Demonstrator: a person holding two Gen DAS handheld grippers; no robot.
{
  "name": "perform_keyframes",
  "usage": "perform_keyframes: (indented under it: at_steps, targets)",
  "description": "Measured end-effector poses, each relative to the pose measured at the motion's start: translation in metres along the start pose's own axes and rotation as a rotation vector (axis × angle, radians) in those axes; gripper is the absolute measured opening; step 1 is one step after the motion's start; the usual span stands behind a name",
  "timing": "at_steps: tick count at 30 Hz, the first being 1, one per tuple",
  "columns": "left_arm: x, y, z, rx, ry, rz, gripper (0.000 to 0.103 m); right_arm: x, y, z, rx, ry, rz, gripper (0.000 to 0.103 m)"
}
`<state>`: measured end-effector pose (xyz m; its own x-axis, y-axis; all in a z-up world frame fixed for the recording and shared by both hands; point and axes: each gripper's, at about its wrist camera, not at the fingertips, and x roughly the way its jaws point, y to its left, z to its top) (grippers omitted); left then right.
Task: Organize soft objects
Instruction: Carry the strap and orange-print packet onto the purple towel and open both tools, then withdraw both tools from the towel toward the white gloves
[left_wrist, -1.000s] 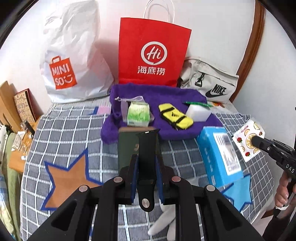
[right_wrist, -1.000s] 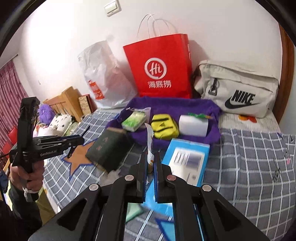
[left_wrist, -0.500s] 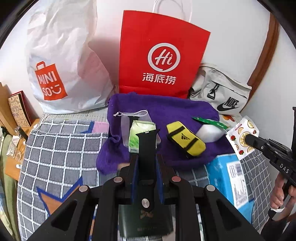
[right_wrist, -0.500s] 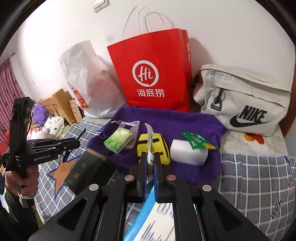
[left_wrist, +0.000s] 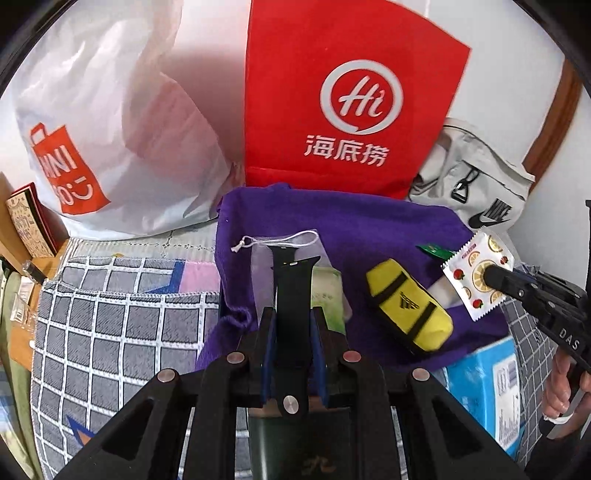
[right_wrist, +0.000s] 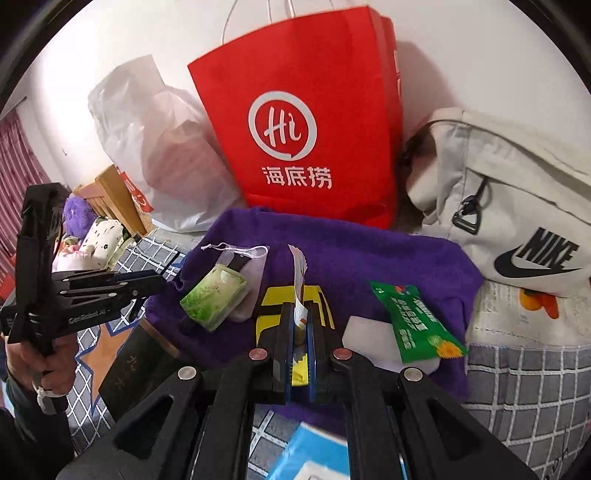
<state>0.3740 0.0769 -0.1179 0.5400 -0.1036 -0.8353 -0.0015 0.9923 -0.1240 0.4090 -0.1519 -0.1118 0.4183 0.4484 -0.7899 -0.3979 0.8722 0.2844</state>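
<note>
A: We see the left gripper (left_wrist: 291, 332) clamped on a black watch strap (left_wrist: 291, 295), held upright over the near edge of a purple towel (left_wrist: 362, 229) spread on a checked bedspread (left_wrist: 110, 314).

B: And the right gripper (right_wrist: 298, 332)?

A: Pressed together on a thin fruit-print sachet (left_wrist: 478, 273), held in the air above the towel's right side. In its own view we see the sachet only edge-on between the pads.

B: What lies on the towel?

A: A green tissue pack (right_wrist: 214, 297) beside a clear drawstring pouch (right_wrist: 243, 258) at left, a yellow pouch with black straps (left_wrist: 408, 314) in the middle, a green wrapper (right_wrist: 413, 321) resting on a white block (right_wrist: 360, 328) at right.

B: Behind it?

A: A red paper bag (right_wrist: 303, 122) stands at the far edge, a white plastic bag (left_wrist: 110, 129) to its left, a grey Nike bag (right_wrist: 509, 206) to its right. A blue box (left_wrist: 487, 387) and a dark booklet (right_wrist: 136, 365) lie near us.
</note>
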Motion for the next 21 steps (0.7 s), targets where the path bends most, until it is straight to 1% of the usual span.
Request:
perform_keyframes:
  at_steps: [5,10,14,19,20,21]
  targets:
    - [0.02,0.002,0.011,-0.006,0.024,0.009,0.018,0.021,-0.007,0.002,0.019,0.047,0.024,0.006]
    - [0.038,0.006,0.019,-0.024,0.042,0.018,0.018,0.035,-0.012,0.002,0.036,0.081,0.028,0.007]
    - [0.049,0.008,0.025,-0.035,0.057,0.031,0.018,0.041,-0.017,0.002,0.044,0.093,0.02,0.01]
    - [0.06,0.009,0.028,-0.043,0.079,0.031,0.018,0.042,-0.021,0.003,0.045,0.095,0.003,0.01]
    - [0.061,0.01,0.028,-0.047,0.078,0.027,0.018,0.041,-0.022,0.003,0.045,0.094,-0.006,0.011]
    - [0.061,0.01,0.029,-0.05,0.075,0.023,0.018,0.04,-0.023,0.003,0.045,0.093,-0.009,0.017]
